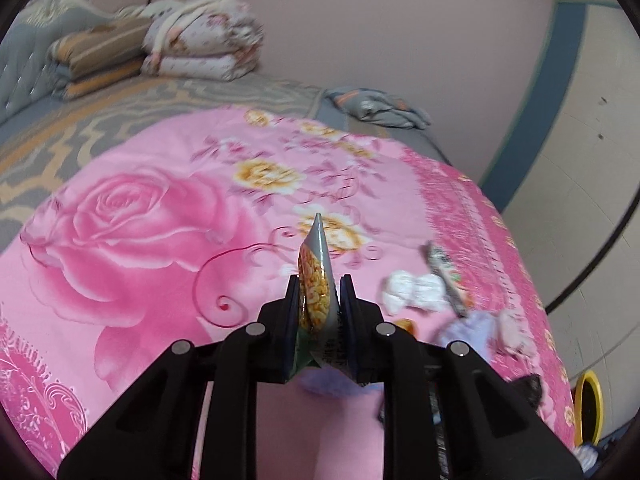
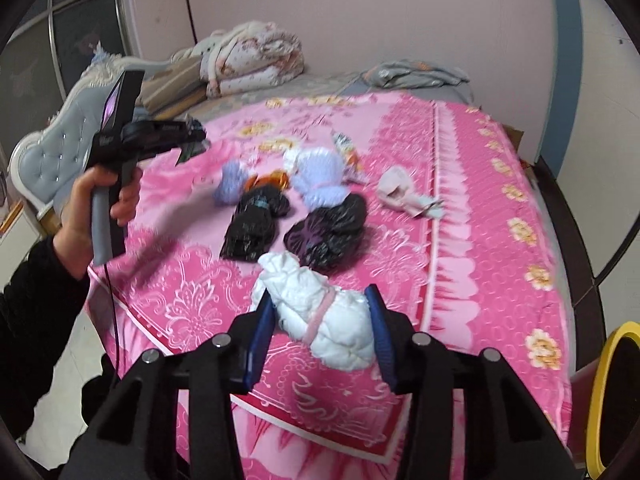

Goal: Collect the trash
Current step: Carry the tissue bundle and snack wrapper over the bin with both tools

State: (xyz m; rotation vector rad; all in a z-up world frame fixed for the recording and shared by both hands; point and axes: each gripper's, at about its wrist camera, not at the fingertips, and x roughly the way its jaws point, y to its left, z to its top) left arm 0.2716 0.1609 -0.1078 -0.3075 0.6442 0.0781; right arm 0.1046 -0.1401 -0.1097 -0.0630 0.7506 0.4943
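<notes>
A bed covered by a pink floral blanket (image 2: 472,216) fills both views, set against a pale pink wall (image 1: 400,40). Folded floral quilts (image 2: 248,60) are stacked near the grey tufted headboard (image 2: 52,148), and a yellow-rimmed round bin (image 2: 608,396) stands beside the bed at the right edge.

The left gripper (image 1: 319,300) has its fingers closed narrowly on a shiny snack packet printed with yellow pieces (image 1: 316,276), which stands upright between them above the blanket. In the right wrist view this gripper (image 2: 188,140) is held in the person's left hand (image 2: 100,204) over the bed's left side.

The right gripper (image 2: 320,320) has its fingers spread wide around a white crumpled plastic bag with a pink tie (image 2: 324,312); whether they touch it cannot be told. Further on lie two black plastic bags (image 2: 256,224), lilac bundles (image 2: 320,172) and a pale pink wad (image 2: 396,188).
</notes>
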